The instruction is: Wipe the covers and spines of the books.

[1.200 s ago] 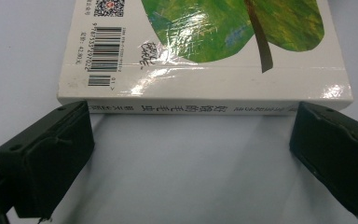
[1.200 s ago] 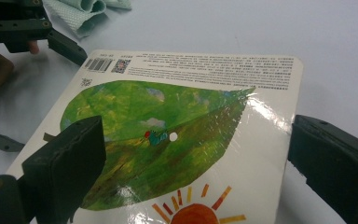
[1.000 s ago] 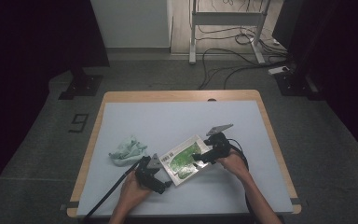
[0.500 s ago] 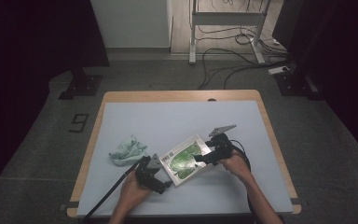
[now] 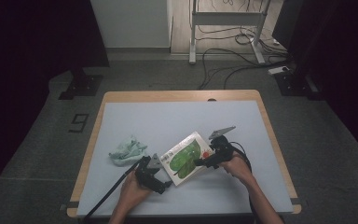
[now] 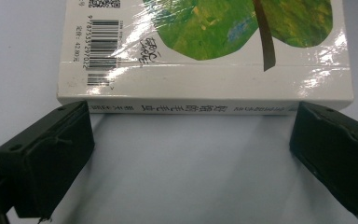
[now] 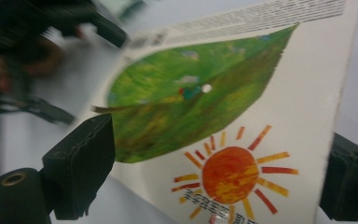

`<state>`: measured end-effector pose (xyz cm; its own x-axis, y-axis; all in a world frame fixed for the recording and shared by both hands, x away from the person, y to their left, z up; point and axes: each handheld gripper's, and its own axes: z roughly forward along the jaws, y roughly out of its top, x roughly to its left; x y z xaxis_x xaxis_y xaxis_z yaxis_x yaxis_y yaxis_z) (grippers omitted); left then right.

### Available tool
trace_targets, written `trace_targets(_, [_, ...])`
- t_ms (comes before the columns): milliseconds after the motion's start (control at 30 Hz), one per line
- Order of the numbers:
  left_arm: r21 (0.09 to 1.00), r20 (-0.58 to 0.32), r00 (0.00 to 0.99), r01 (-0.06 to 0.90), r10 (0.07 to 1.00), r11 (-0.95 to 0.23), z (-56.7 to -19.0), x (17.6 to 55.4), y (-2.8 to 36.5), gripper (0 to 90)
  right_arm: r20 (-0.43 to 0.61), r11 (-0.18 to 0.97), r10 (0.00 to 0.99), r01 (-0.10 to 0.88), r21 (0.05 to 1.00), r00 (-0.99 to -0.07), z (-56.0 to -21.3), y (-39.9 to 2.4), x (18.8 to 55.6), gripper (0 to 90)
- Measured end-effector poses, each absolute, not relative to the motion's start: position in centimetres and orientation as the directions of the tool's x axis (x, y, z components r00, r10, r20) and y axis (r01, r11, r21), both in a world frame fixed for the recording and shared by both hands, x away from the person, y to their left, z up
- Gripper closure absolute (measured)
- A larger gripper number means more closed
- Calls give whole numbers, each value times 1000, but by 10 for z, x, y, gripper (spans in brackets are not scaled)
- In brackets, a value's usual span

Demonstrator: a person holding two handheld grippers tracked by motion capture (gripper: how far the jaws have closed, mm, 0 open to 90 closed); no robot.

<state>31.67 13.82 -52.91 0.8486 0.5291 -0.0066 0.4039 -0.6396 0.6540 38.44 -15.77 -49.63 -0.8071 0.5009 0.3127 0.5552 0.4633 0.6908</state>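
- Glossy white board book (image 5: 187, 157) with a green leaf and orange sun cover lies near the front of the pale blue worktop (image 5: 168, 116), between both hands; crumpled mint cloth (image 5: 127, 150) sits apart to its left.
- Left hand-held gripper (image 6: 186, 154): jaws spread wide, just short of the spine edge, nothing pinched.
- Right hand-held gripper (image 7: 214, 172): jaws have just been closing, cover edge between them and lifted at a tilt; pads not clearly pressing yet, so released.
- Risk: slick cover could slide out of the right jaws as they bite, dropping the cover flat again.
- Risk: left jaws only brace the spine; a hard pull from the right could shove the book along the worktop or spin it.
- Risk: thin grab may catch one leaf only, bending it.
- Writing: barcode on the cover with "9787533297022" beside it, QR code, signature-like script; spine has East Asian characters, not readable; small print along the far edge is too blurred.
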Motion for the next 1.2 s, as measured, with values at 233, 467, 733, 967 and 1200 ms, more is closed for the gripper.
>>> trace_targets(233, [654,-8,848,405,529,-639,-529,317,138,0,265,511,512,538,671,-817,-497,-161,389,135])
trace_targets(467, [656,-10,847,406,531,-636,-529,317,138,0,246,547,472,500,672,-847,-493,-167,389,212])
trace_targets(733, [655,-17,847,411,532,-634,-528,317,139,0,212,562,467,473,678,-858,-493,-172,385,320])
trace_targets(967, [660,-51,836,438,546,-610,-525,320,142,0,179,563,467,447,695,-866,-491,-176,379,373])
trace_targets(1200, [662,-82,821,468,565,-585,-523,324,144,0,160,560,468,432,707,-869,-495,-181,372,404])
